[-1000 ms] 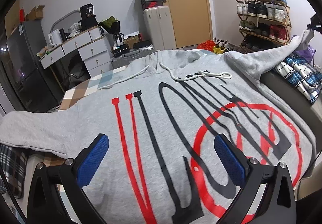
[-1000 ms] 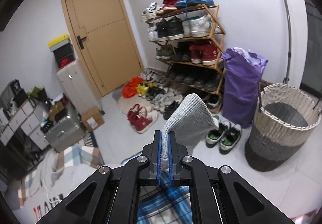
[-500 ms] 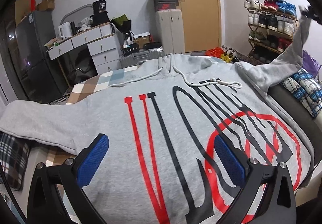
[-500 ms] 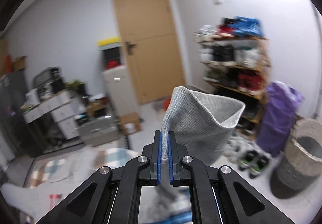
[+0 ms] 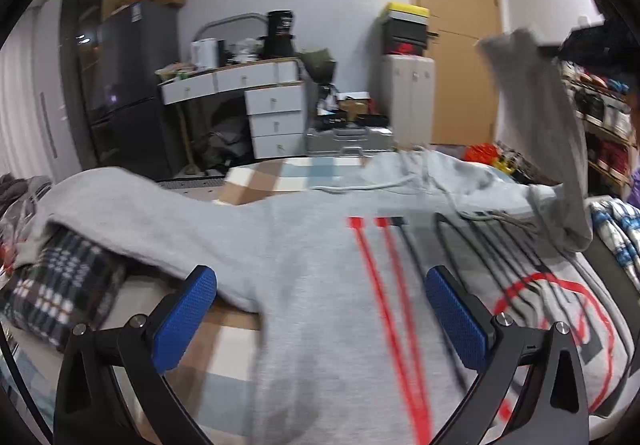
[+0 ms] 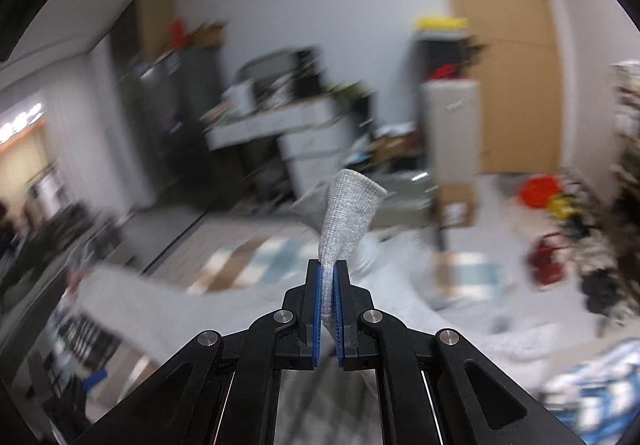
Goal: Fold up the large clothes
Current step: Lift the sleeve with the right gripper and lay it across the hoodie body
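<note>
A large grey hoodie (image 5: 320, 265) with red and black lettering lies spread face up on the bed. My left gripper (image 5: 320, 309) hovers open just above its lower left part, blue pads wide apart and holding nothing. The hoodie's left sleeve (image 5: 120, 205) drapes over a plaid pillow. The other sleeve (image 5: 552, 125) is lifted high at the right, its cuff (image 6: 348, 213) pinched between the blue pads of my right gripper (image 6: 329, 285), which is shut on it. In the left wrist view the right gripper (image 5: 592, 45) shows as a dark blurred shape at the upper right.
A dark plaid pillow (image 5: 60, 293) lies at the bed's left edge, blue plaid cloth (image 5: 616, 233) at its right. Beyond the bed stand a white drawer desk (image 5: 256, 105), a dark fridge (image 5: 128, 85), a silver suitcase (image 5: 348, 137), a door (image 5: 456, 25) and a shoe rack (image 5: 600, 117).
My right gripper has swung the held sleeve cuff up and leftward over the hoodie, its view turning from the shoe rack toward the desk. My left gripper has shifted left, toward the left sleeve.
</note>
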`<state>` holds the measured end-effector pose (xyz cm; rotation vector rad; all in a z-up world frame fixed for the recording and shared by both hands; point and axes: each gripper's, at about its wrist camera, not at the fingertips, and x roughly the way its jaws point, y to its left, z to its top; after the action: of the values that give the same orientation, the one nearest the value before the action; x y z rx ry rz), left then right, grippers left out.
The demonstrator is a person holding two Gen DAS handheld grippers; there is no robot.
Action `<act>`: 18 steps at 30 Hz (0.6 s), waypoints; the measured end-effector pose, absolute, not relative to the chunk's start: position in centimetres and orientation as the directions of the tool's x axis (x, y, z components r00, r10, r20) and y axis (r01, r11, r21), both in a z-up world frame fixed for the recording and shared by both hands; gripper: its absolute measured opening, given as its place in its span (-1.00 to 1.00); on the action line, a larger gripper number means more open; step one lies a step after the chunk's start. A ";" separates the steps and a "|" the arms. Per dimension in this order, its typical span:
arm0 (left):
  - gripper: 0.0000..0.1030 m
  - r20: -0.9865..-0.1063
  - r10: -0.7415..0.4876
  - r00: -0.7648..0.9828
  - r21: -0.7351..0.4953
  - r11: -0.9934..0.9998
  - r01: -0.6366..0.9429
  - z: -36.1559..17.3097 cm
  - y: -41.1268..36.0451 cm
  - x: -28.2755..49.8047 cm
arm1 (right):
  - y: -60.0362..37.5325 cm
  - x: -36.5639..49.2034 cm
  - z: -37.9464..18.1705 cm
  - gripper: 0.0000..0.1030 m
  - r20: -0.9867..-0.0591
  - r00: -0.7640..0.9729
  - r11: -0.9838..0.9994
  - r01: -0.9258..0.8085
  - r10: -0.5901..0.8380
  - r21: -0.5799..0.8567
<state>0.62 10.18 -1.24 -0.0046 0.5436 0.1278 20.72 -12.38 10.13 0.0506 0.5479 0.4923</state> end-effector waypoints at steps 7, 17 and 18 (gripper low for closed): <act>0.98 -0.516 0.165 0.841 -0.088 0.966 -0.244 -0.8 15.9 0.5 | 2.4 22.6 0.0 -0.90 -0.626 0.506 0.758 -0.613 0.593 0.223; 0.98 -0.499 0.144 0.855 -0.181 0.947 -0.265 -0.6 17.5 0.6 | 10.9 18.4 -13.5 -0.17 -0.818 0.217 0.663 -0.708 0.533 0.245; 0.98 -0.494 0.143 0.857 -0.184 0.947 -0.264 -0.5 17.7 0.3 | 10.3 18.0 -13.6 0.39 -0.799 0.183 0.647 -0.699 0.573 0.304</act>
<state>0.32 17.69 -0.53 -0.2507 0.4972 0.2156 18.00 10.32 -13.61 -0.1413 1.0564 0.9013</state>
